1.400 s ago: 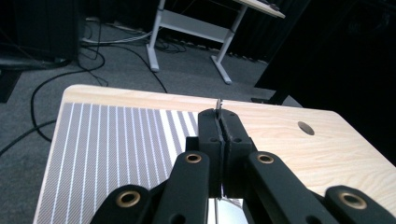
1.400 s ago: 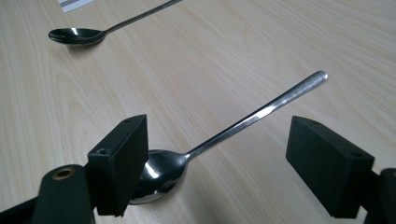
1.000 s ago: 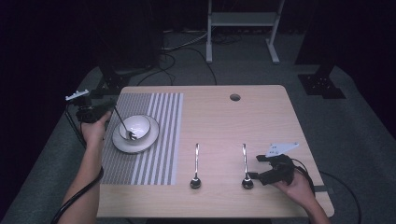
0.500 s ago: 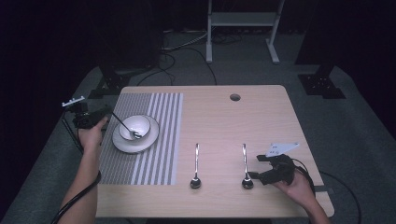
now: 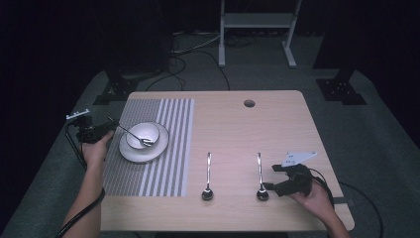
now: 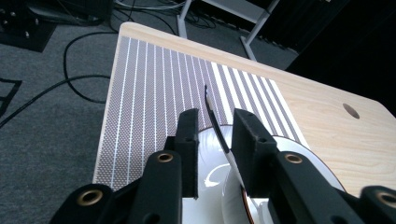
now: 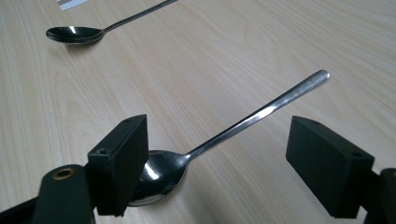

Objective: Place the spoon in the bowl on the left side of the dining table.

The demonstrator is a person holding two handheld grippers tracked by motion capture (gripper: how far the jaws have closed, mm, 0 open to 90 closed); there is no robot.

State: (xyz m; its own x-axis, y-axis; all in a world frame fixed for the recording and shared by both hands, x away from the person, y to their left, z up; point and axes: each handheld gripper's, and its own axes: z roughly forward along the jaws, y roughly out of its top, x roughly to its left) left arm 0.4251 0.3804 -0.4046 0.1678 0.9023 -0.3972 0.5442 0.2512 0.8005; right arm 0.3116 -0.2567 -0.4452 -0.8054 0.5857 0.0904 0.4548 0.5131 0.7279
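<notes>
The bowl [image 5: 142, 135] hid the spoon's [image 6: 218, 130] lower end. The left gripper [image 6: 214, 135] hovered at the placemat's [image 5: 148, 168] edge, jaws narrowly apart around its handle. The right gripper [image 7: 217, 163], low, gaped wide around another spoon [image 7: 233, 128] on the table [image 5: 277, 124].

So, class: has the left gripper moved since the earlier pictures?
Yes. The left gripper has drawn back leftward from the bowl, toward the table's left edge.
</notes>
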